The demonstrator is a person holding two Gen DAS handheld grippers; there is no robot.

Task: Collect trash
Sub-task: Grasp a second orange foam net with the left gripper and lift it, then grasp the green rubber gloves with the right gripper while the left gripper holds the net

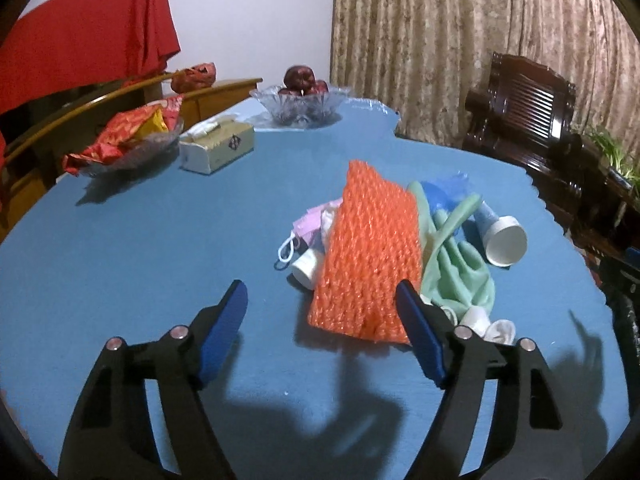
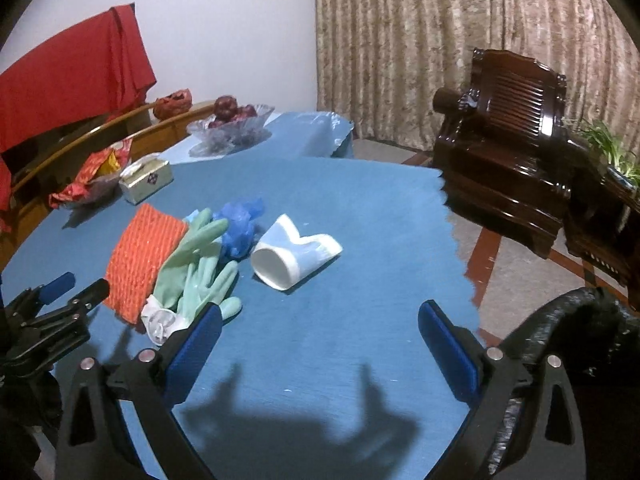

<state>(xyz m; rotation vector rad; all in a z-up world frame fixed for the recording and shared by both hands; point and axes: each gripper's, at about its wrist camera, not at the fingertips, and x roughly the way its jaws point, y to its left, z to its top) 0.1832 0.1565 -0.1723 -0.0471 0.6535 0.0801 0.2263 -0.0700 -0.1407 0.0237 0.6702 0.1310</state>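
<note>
Nothing collected yet — our left gripper (image 1: 320, 304) and right gripper (image 2: 320, 324) gape empty, the trash pile (image 1: 372, 256) untouched on the table (image 1: 160, 240).

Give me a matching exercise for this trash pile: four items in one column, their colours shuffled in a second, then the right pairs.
Items:
1. foam net sleeve
2. rubber gloves
3. crumpled plastic bag
4. paper cup

Colours:
A. blue
B. white with a pale blue band
C. orange
D. pale green

Pairs: 1-C, 2-D, 3-A, 4-B
</note>
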